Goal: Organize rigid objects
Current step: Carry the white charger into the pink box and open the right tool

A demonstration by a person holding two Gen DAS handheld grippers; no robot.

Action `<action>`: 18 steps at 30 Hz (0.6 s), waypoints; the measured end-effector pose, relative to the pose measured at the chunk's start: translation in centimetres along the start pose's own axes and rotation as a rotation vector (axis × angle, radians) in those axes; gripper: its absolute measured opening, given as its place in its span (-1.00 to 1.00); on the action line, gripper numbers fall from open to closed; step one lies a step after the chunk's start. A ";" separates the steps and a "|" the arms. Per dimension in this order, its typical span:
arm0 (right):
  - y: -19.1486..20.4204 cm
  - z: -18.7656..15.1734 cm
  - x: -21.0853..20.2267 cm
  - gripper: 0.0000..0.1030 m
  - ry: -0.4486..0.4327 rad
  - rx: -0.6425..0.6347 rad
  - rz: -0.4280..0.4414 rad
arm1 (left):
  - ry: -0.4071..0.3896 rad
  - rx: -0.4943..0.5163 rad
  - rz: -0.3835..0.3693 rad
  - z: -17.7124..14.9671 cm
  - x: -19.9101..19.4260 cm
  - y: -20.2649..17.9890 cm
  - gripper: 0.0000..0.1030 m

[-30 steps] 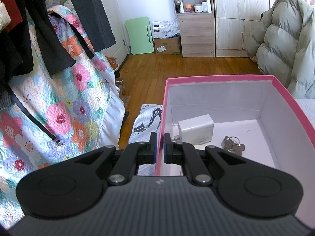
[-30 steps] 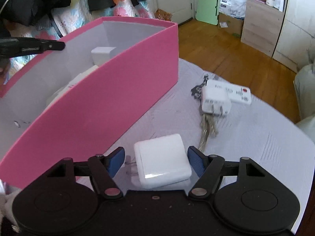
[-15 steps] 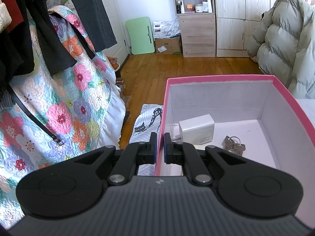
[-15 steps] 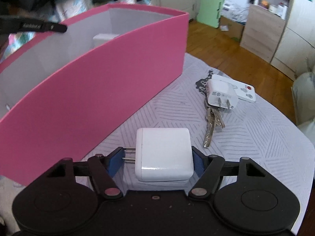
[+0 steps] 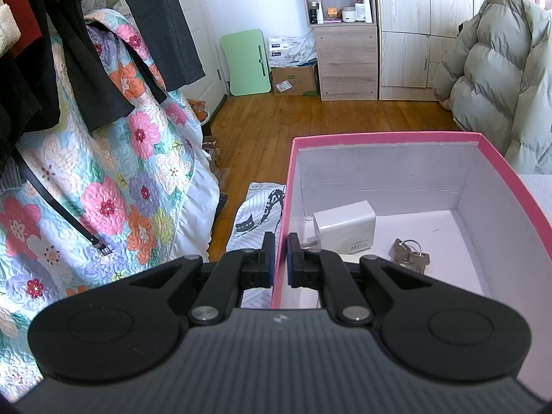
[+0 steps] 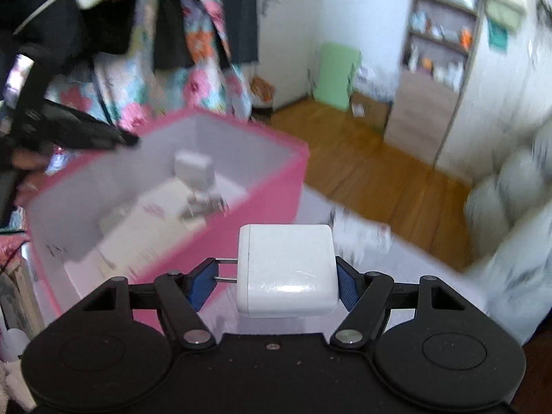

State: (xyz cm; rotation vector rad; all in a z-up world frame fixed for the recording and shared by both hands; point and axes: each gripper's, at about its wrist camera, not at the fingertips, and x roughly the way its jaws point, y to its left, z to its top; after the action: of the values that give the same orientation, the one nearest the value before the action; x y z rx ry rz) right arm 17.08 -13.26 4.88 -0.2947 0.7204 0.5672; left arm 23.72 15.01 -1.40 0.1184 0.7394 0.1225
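Note:
My left gripper [image 5: 281, 258] is shut on the left wall of the pink box [image 5: 288, 186], one finger on each side of the wall. Inside the box lie a white charger [image 5: 345, 226] and a bunch of keys [image 5: 408, 258]. My right gripper [image 6: 272, 284] is shut on a white plug-in charger [image 6: 286, 269], its prongs pointing left, and holds it in the air just right of the pink box [image 6: 262, 214]. In this blurred view the box holds a white charger [image 6: 193, 169], keys [image 6: 203, 207] and a flat white item.
The box stands on a grey striped cloth [image 6: 396, 255]. A floral quilt and dark clothes [image 5: 103, 172] hang to the left. A wooden floor [image 5: 310, 117], shelves, a cabinet and a puffy coat [image 5: 500, 86] lie beyond.
My right gripper closed on the white charger and lifted it off the cloth, rising and turning toward the box's open top. My left gripper has not moved.

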 end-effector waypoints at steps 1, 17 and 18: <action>0.4 0.9 -0.7 0.46 -0.022 -0.018 0.006 | 0.000 -0.001 0.001 0.0 0.0 -0.1 -0.90; 6.6 9.3 11.8 0.45 0.232 -0.413 0.123 | -0.011 -0.015 -0.015 0.0 -0.2 0.2 -0.90; 6.6 9.5 12.8 0.45 0.252 -0.407 0.130 | -0.012 -0.016 -0.017 0.1 -0.1 0.2 -0.90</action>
State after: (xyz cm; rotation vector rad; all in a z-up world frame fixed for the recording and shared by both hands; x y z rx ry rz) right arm 26.20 1.17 2.43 -0.7111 0.8691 0.8103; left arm 23.69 15.19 -1.19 0.0979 0.7276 0.1117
